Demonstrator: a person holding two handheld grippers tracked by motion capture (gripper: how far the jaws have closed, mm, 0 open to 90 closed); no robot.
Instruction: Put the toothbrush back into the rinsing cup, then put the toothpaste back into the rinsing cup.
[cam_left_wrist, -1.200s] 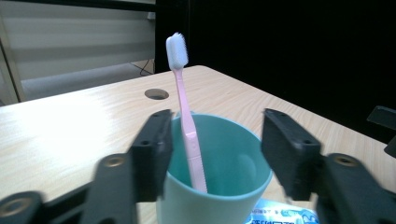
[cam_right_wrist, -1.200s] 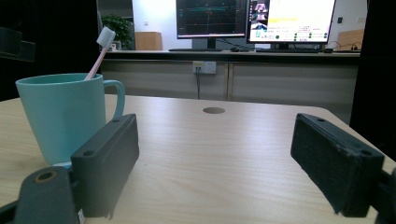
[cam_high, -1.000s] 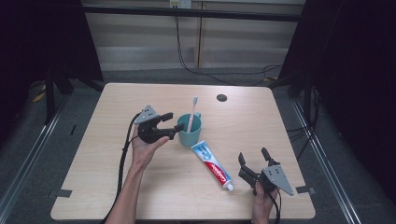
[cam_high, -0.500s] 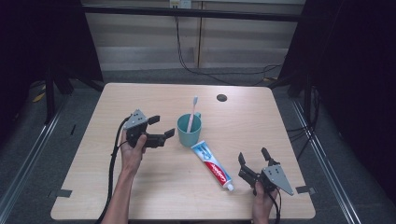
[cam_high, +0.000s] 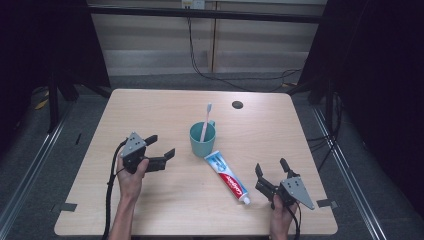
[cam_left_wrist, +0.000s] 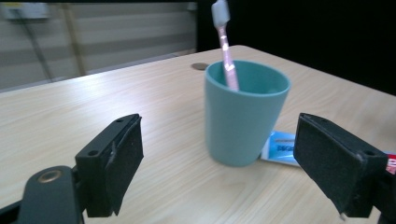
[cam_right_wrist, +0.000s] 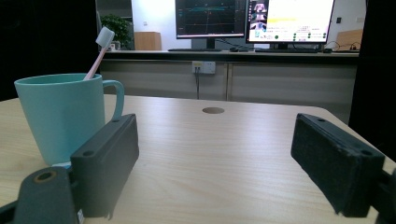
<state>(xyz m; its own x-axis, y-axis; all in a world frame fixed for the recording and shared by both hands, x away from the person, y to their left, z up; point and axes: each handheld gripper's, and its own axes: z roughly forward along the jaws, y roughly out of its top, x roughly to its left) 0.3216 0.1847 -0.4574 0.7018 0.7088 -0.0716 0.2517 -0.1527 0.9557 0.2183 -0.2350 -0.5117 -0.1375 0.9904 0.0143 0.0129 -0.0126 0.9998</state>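
A teal cup (cam_high: 202, 141) stands mid-table with a pink toothbrush (cam_high: 205, 120) upright in it. A toothpaste tube (cam_high: 227, 176) lies flat just right of the cup, its cap toward the near edge. My left gripper (cam_high: 162, 145) sits left of the cup, pointing at it and apart from it. Its jaws have just been opening and are open, with nothing between them. In the left gripper view the cup (cam_left_wrist: 245, 116) stands ahead of the jaws, the tube (cam_left_wrist: 280, 147) behind it. My right gripper (cam_high: 270, 166) rests open by the tube's cap end, holding nothing.
The light wooden table (cam_high: 165, 110) has a round cable hole (cam_high: 237, 104) at the back right. Black cables trail from both grippers toward the near edge. Dark frame posts and floor rails flank the table.
My left gripper has drawn back from the cup, moving left and toward the near edge, a little lower. The right gripper, cup and tube have stayed put.
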